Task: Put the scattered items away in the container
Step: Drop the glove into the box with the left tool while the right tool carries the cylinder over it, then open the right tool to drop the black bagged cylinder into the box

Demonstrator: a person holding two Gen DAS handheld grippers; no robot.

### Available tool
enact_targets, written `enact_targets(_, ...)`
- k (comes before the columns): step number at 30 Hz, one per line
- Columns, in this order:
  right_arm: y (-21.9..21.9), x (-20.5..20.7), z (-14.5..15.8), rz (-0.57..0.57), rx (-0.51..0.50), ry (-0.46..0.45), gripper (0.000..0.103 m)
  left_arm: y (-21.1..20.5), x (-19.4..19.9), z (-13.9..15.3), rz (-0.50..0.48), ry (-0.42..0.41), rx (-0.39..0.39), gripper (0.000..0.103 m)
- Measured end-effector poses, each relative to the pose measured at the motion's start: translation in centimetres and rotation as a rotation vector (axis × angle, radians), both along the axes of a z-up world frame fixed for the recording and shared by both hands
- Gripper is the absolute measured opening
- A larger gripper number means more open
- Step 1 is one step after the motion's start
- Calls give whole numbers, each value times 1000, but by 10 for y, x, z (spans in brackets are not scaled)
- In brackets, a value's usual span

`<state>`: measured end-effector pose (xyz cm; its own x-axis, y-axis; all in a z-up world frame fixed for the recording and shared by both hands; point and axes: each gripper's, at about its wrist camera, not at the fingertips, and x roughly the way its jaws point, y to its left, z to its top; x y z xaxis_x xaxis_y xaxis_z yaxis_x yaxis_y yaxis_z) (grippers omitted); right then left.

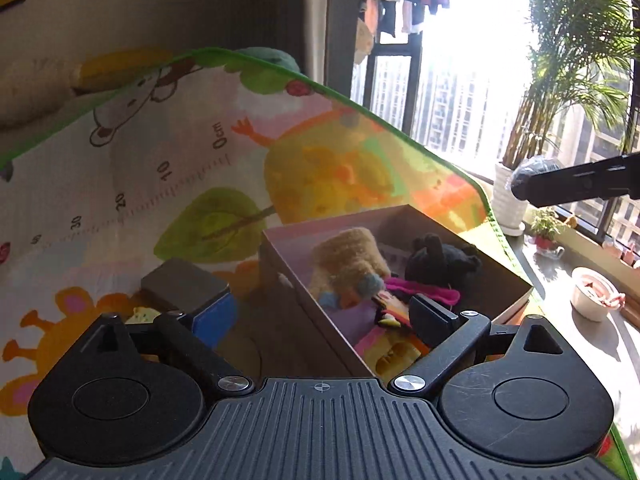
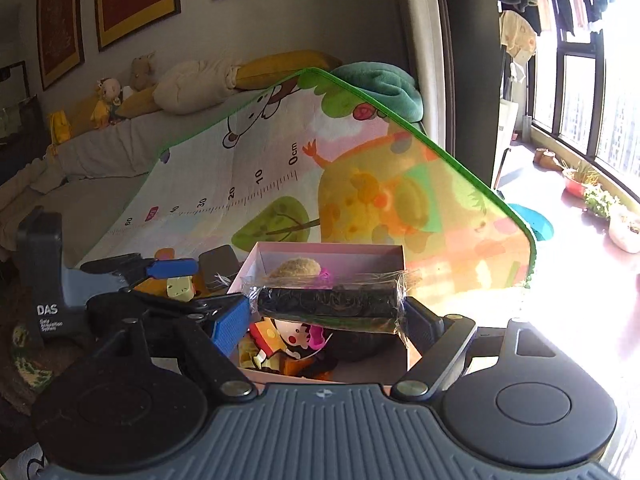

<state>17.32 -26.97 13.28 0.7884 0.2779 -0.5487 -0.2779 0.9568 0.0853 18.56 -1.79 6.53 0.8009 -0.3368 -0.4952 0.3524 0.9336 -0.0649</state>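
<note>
The right gripper [image 2: 326,312] clamps a dark wrapped roll [image 2: 328,307] crosswise above the pink box [image 2: 332,249]. The left gripper [image 1: 316,316] stands open and empty, over the box's [image 1: 280,256] toys, at nine o'clock of the roll.

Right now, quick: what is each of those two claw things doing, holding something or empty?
Left gripper: open, nothing between its fingers, above the pink box.
Right gripper: closed on a dark plastic-wrapped roll held crosswise over the box.
</note>
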Motion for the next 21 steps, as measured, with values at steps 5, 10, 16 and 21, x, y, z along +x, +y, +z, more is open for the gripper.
enact_targets(5,36,56,-8,29,-38,-26,82,40,-38,-13,83,50,13,101)
enact_targets(10,88,115,-37,66,-118,0,82,76,-55,-21,179,80,-41,102)
enact_targets(16,104,126,-44,80,-136,28,89,98,-57,-34,225,100,-119,103)
enact_targets(21,102,124,-28,43,-124,34,92,101,-51,-47,270,102,-148,103)
